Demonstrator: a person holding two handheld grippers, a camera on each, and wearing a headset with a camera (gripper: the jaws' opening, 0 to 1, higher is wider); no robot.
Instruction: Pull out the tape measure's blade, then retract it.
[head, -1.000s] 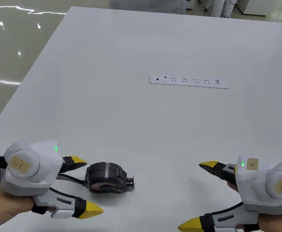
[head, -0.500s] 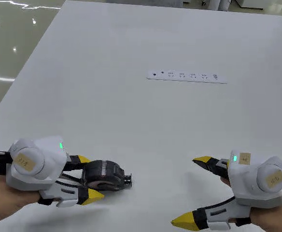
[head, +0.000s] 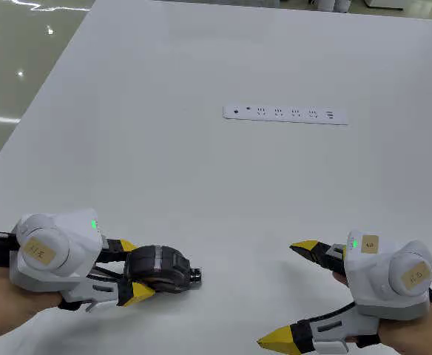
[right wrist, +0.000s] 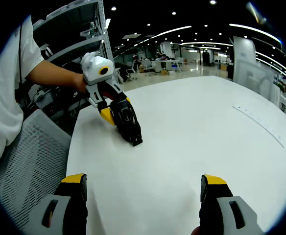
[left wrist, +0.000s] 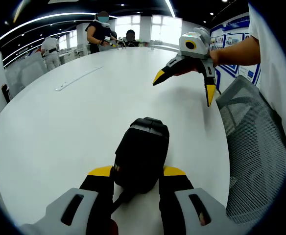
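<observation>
We have the left gripper [head: 133,268] at the near left of the white table [head: 201,177]. Its yellow-tipped jaws are closed in narrowly on the black tape measure [head: 160,268], one jaw pressed against each side of the case. The tape measure lies on the tabletop with its blade wound in, just the hook end showing at the case's right, pointing toward the other tool. Our right gripper [head: 286,293] is at the near right, well apart from the tape measure, jaws spread wide and holding nothing. A white power strip [head: 285,114] lies farther back, toward the table's middle.
</observation>
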